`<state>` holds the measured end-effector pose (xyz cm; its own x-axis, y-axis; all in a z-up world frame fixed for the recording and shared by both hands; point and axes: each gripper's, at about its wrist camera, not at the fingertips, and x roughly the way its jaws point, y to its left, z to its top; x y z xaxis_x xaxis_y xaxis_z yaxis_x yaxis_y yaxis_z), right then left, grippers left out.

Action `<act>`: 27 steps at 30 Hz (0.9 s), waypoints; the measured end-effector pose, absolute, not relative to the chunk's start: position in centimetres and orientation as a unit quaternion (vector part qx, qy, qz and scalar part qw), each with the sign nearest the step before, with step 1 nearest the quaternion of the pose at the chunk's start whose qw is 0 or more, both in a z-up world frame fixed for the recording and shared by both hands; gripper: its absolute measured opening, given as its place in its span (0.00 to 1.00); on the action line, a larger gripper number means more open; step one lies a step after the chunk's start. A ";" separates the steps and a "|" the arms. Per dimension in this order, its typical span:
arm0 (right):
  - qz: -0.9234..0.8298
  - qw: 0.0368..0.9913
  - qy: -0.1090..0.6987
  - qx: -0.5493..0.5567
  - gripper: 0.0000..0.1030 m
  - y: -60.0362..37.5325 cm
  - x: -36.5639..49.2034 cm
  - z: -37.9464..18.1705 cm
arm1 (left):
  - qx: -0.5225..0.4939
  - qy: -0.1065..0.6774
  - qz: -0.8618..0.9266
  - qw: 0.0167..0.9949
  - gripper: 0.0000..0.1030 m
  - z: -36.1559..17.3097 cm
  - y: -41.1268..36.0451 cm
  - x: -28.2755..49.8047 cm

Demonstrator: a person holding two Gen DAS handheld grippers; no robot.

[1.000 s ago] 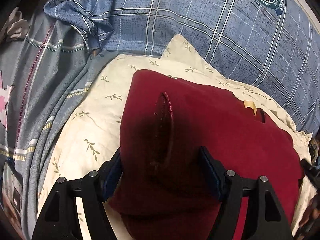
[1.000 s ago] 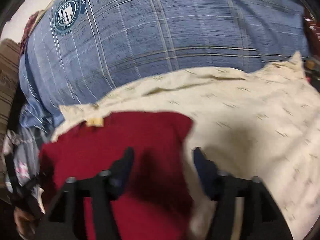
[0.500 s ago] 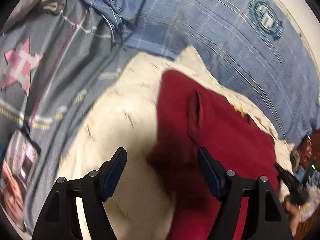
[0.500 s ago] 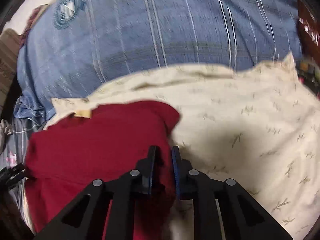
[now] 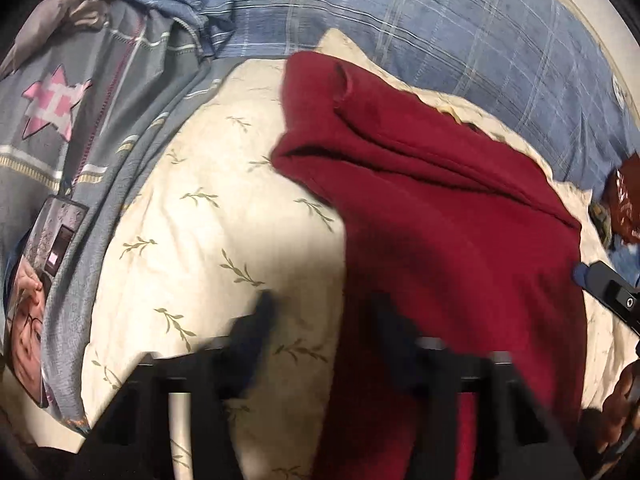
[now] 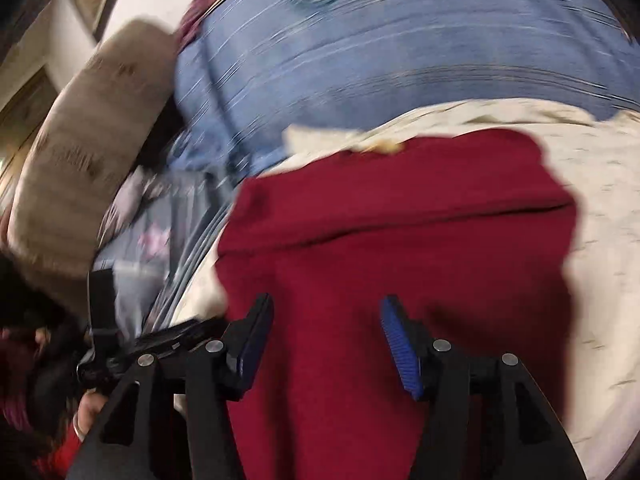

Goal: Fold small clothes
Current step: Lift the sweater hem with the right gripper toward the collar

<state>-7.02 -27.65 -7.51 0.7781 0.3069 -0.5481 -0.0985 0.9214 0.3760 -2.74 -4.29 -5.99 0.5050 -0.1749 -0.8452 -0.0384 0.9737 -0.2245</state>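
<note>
A dark red garment [image 5: 452, 216] is laid on a cream leaf-print cloth [image 5: 224, 208] over a bed.

The garment is seen folded over itself, a long crease running across it, with a tan label at its far edge. The left gripper [image 5: 320, 328] is blurred; its fingers are closing, the garment's left edge lying between them. The right gripper [image 6: 326, 330] is held over the garment, its fingers opening and pinching nothing. A blue plaid quilt [image 5: 460, 36] lies behind.

Right tongs [image 6: 326, 342] opening over red garment [image 6: 400, 240], nothing pinched; garment lies on cream leaf-print pillow [image 6: 600, 208]; blue plaid bedding [image 6: 400, 60] behind.
</note>
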 end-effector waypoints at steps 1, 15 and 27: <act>0.111 0.929 0.319 0.152 0.56 -26.6 -6.8 -7.6 | -0.105 0.493 -0.043 0.863 0.29 -6.0 -4.5 -2.9; 0.188 0.912 0.337 0.141 0.58 -20.1 -6.0 -7.7 | -0.130 0.494 -0.090 0.855 0.00 -5.2 -2.7 -6.9; 0.102 0.914 0.393 0.014 0.57 -12.4 0.2 -12.4 | -0.149 0.453 -0.026 0.879 0.46 -3.2 1.2 -11.0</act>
